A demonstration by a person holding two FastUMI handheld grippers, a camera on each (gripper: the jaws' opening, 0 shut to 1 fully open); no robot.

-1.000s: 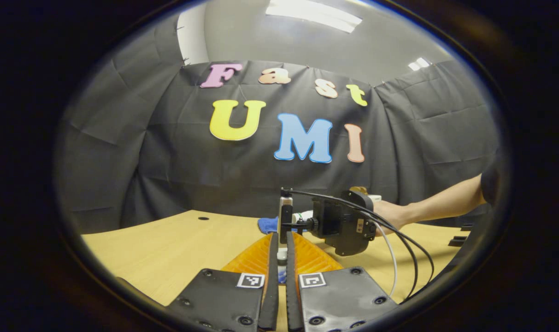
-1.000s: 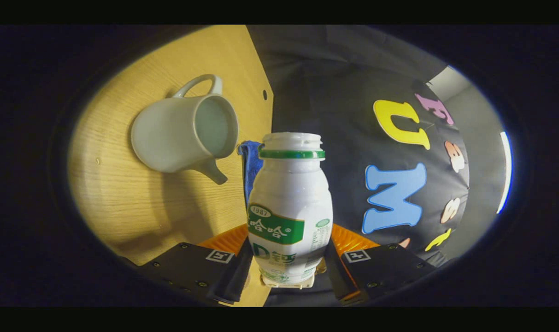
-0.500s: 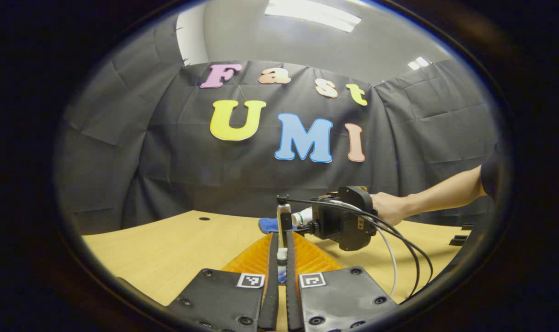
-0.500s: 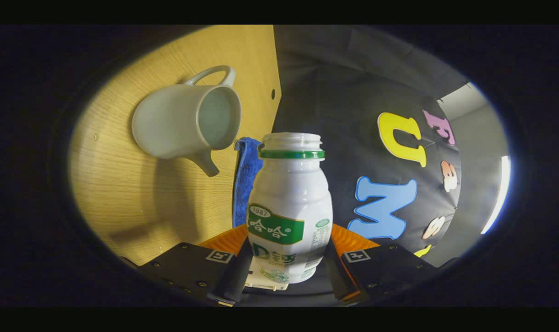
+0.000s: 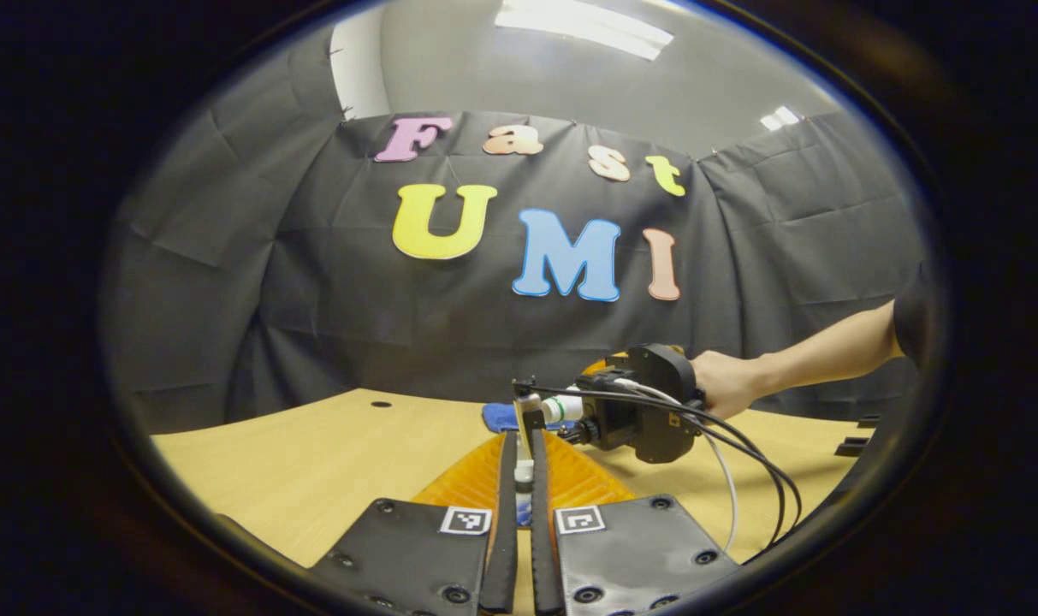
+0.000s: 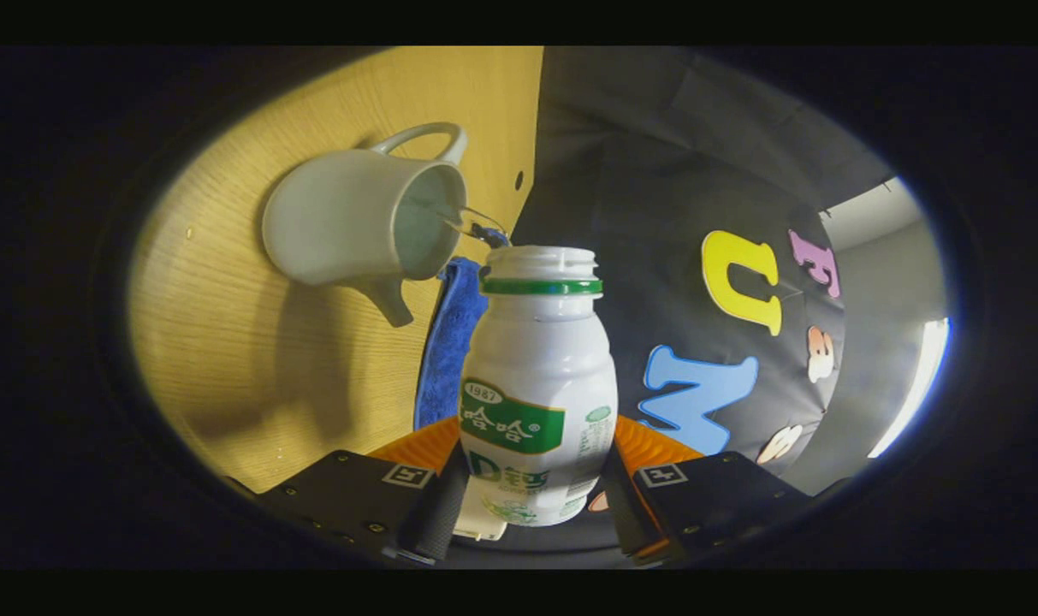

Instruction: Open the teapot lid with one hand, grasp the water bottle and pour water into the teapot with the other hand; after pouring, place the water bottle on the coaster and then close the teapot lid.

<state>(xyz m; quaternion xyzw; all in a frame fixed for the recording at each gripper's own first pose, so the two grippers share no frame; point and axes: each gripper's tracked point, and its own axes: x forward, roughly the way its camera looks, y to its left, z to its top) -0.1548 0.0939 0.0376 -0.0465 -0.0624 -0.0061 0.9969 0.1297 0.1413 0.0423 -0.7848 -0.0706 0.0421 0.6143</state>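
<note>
My right gripper [image 6: 531, 509] is clamping the water bottle [image 6: 537, 385], both jaws pressing on its lower body from either side, open just as far as the bottle is wide. I'm holding it tipped right over, its uncapped mouth pointing across at the teapot [image 6: 360, 227]. A thin clear stream of water [image 6: 463, 221] is leaving the bottle's rim and arcing into the teapot's open top. The teapot is sitting on the wooden counter [image 6: 228, 359] near its far edge, lid off, handle on one side and spout on the other. Just beside the teapot's spout, the blue coaster [image 6: 446, 338] is lying flat on the counter, close to that same far edge.

In the left gripper view, my left gripper [image 5: 519, 513] is hovering above the counter [image 5: 313, 462] with its jaws drawn almost together. Something small and pale, the teapot lid's knob [image 5: 524, 479] as far as I can tell, is sitting pinched in the narrow gap between them. Farther off toward the counter's far edge, my right hand [image 5: 724, 389] is gripping the right gripper [image 5: 638, 411], with the bottle's green-ringed neck [image 5: 561, 409] poking out sideways and cables [image 5: 741, 462] trailing down from it.
</note>
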